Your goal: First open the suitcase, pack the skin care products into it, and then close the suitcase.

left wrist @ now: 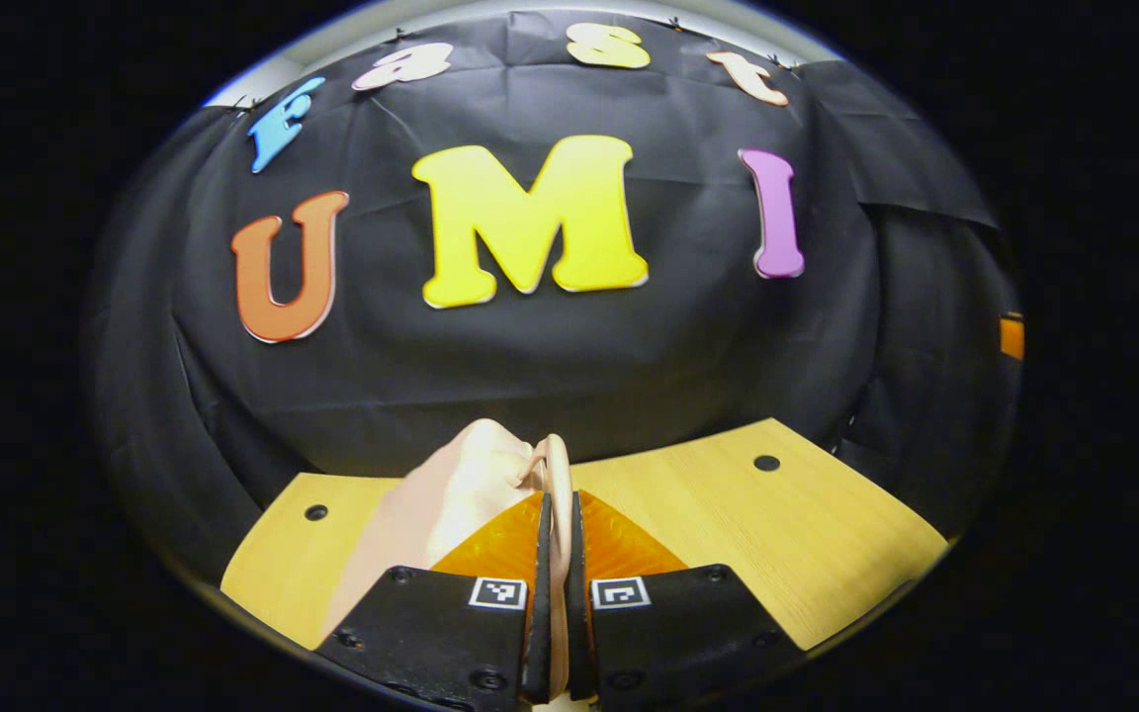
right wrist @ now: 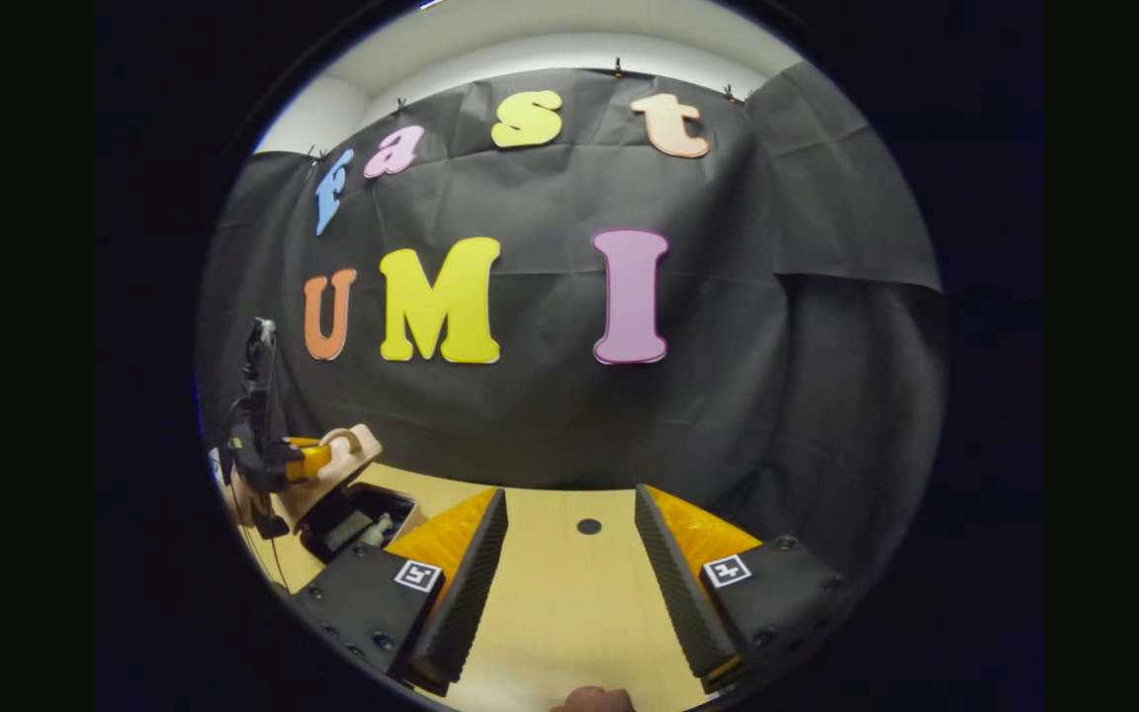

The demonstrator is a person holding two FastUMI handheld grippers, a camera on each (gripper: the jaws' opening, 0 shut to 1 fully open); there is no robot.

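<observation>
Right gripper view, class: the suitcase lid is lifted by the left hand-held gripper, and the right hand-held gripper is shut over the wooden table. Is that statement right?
One thing is wrong. In the right gripper view, the right hand-held gripper is open, its fingers wide apart over the wooden table. The rest stands: the left hand-held gripper holds the suitcase lid raised above the open suitcase.
</observation>
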